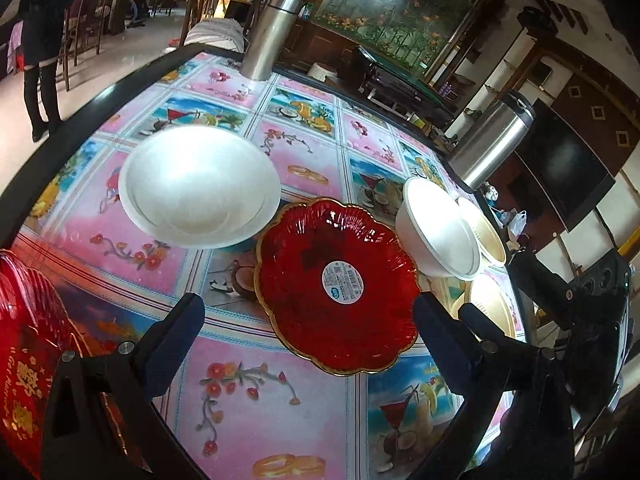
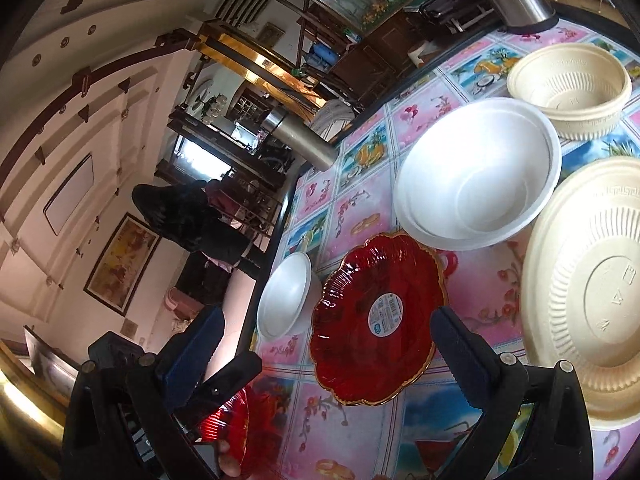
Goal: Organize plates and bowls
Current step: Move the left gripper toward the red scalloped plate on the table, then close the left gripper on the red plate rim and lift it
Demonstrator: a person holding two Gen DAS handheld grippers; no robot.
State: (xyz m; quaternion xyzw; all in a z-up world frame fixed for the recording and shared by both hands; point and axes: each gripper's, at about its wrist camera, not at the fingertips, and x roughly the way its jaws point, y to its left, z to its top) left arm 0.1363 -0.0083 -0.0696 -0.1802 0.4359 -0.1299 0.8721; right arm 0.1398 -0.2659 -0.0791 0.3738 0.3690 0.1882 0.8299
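Left tongs (image 1: 308,316): released, nothing held, above patterned tablecloth (image 1: 256,400). Red plate (image 1: 336,284) flat on cloth, just ahead, between the fingers. White bowl (image 1: 200,186) ahead-left, rim touching or overlapping plate edge; second white bowl (image 1: 438,232) ahead-right.

Right tongs (image 2: 326,346): released, empty. Same red plate (image 2: 380,318) between fingers. Beige plate (image 2: 588,292) right of right finger; beige bowl (image 2: 570,88) far ahead-right.

The scalloped plate (image 1: 338,284) is glossy red with a gold rim. Bowls (image 1: 200,186) are white; the surface (image 1: 308,408) shows pink floral and blue beach squares.
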